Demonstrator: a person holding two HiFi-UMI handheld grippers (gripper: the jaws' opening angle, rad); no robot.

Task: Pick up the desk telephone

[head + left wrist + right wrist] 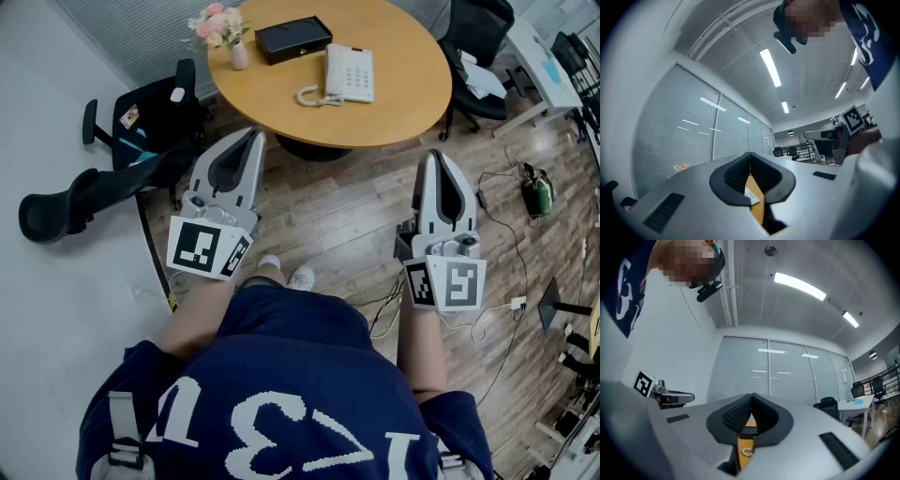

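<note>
On the round table (403, 94), head view: desk telephone (350, 73) lies ahead, between both grippers' lines, long axis running away from the person; coiled cord (309, 96) at its near left.
Grippers, head view: left gripper (253, 134), right gripper (435, 156) well short of the table; neither clearly nearer.
Left gripper view: jaws pressed together, empty; telephone keys (751, 196) glimpsed beneath.
Right gripper view: jaws together, empty; cord (747, 452) glimpsed beneath.

Navy shirt (281, 375), large white numerals (grey buckled straps (122, 427) too), white shoes (301, 277); left gripper (253, 136) and right gripper (436, 157) pale grey.
</note>
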